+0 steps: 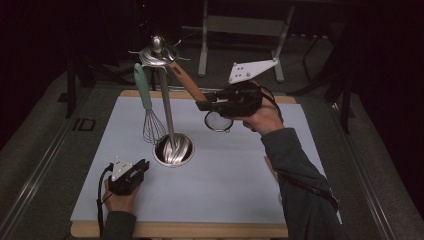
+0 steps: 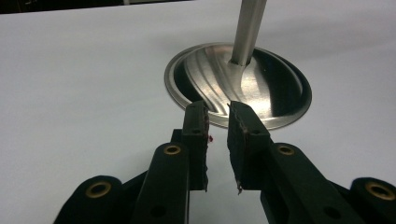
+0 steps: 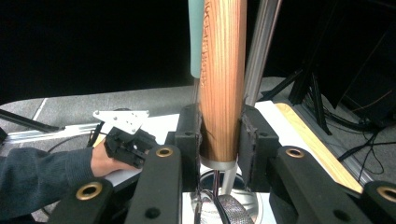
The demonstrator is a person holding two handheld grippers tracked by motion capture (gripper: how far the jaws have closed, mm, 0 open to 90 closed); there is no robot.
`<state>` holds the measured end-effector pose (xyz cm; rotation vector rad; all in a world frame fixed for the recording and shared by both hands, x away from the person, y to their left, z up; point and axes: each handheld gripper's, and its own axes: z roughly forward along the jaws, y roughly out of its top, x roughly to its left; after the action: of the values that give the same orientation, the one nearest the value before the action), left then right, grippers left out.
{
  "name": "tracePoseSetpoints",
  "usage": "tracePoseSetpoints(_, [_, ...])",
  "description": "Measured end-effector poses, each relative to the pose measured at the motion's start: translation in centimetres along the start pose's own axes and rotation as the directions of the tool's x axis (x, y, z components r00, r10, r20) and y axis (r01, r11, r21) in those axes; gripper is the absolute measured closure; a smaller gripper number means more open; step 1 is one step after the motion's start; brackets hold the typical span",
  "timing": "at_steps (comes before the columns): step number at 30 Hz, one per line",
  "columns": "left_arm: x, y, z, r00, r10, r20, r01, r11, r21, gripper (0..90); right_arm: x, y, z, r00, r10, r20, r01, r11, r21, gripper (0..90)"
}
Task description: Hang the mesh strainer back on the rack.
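Work surface: a table (image 1: 100,197) covered by a pale, plain white sheet, with a light wooden edge showing along the near side and again at the far side. Grey carpeted floor (image 1: 40,150) surrounds it.

Resting directly on the sheet: one round polished steel base (image 1: 173,150), left of centre, with swirled ribs on its domed face. A slim steel post (image 1: 167,107) rises upright from its middle. In the left gripper view the base (image 2: 261,88) sits flat, its rim in full contact with the sheet. The left gripper (image 1: 140,169) rests on the sheet just beside this base, near the front edge.
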<state>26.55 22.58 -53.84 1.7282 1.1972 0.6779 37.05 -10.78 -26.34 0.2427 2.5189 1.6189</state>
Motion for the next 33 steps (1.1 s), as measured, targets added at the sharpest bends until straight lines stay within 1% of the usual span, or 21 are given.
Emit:
tracePoseSetpoints(3, [0.0, 0.0, 0.0, 1.0, -0.001, 0.0, 0.001, 1.0, 0.0, 77.2, 0.0, 0.1, 0.2, 1.0, 0.001, -0.001, -0.001, 1.0, -0.003, 71.7])
tracePoseSetpoints(5, [0.0, 0.0, 0.0, 1.0, -0.001, 0.0, 0.001, 1.0, 0.0, 77.2, 0.1, 0.2, 0.4, 0.9999, 0.004, -0.01, -0.004, 1.0, -0.008, 71.7])
tracePoseSetpoints(8, [0.0, 0.0, 0.0, 1.0, -0.003, 0.001, 0.003, 1.0, -0.001, 77.1, 0.3, 0.3, 0.7, 0.9998, -0.006, -0.02, 0.006, 1.0, -0.012, 71.6])
tracePoseSetpoints(10, [0.0, 0.0, 0.0, 1.0, -0.003, 0.001, 0.003, 1.0, -0.001, 77.0, 0.5, 0.3, 0.8, 0.9998, -0.012, -0.018, 0.012, 1.0, -0.008, 71.6])
tracePoseSetpoints(15, [0.0, 0.0, 0.0, 1.0, -0.002, 0.0, 0.002, 1.0, 0.0, 77.0, 0.7, 0.4, 1.2, 0.9992, -0.02, -0.034, 0.02, 1.0, 0.003, 71.6])
tracePoseSetpoints(19, [0.0, 0.0, 0.0, 1.0, 0.0, 0.001, 0.0, 1.0, 0.0, 77.0, 0.6, 0.5, 1.5, 0.9993, -0.02, -0.032, 0.02, 1.0, 0.01, 71.6])
tracePoseSetpoints(23, [0.0, 0.0, 0.0, 1.0, 0.0, 0.001, 0.0, 1.0, 0.0, 77.0, 0.4, 0.4, 1.9, 0.9992, -0.01, -0.038, 0.01, 1.0, 0.018, 71.7])
tracePoseSetpoints(27, [0.0, 0.0, 0.0, 1.0, 0.0, 0.001, 0.0, 1.0, -0.001, 77.0, 0.5, 0.4, 2.1, 0.9989, -0.013, -0.045, 0.014, 1.0, 0.018, 71.7])
tracePoseSetpoints(30, [0.0, 0.0, 0.0, 1.0, 0.0, 0.001, 0.0, 1.0, -0.002, 77.0, 0.4, 0.4, 2.1, 0.9987, -0.011, -0.05, 0.012, 1.0, 0.021, 71.7])
tracePoseSetpoints(31, [0.0, 0.0, 0.0, 1.0, 0.0, 0.001, 0.0, 1.0, -0.002, 77.0, 0.4, 0.3, 2.1, 0.9983, -0.019, -0.055, 0.02, 0.999, 0.025, 71.7])
tracePoseSetpoints(33, [0.0, 0.0, 0.0, 1.0, 0.002, 0.001, -0.002, 1.0, 0.0, 77.0, 0.4, 0.3, 2.1, 0.9986, -0.015, -0.051, 0.017, 1.0, 0.024, 71.7])
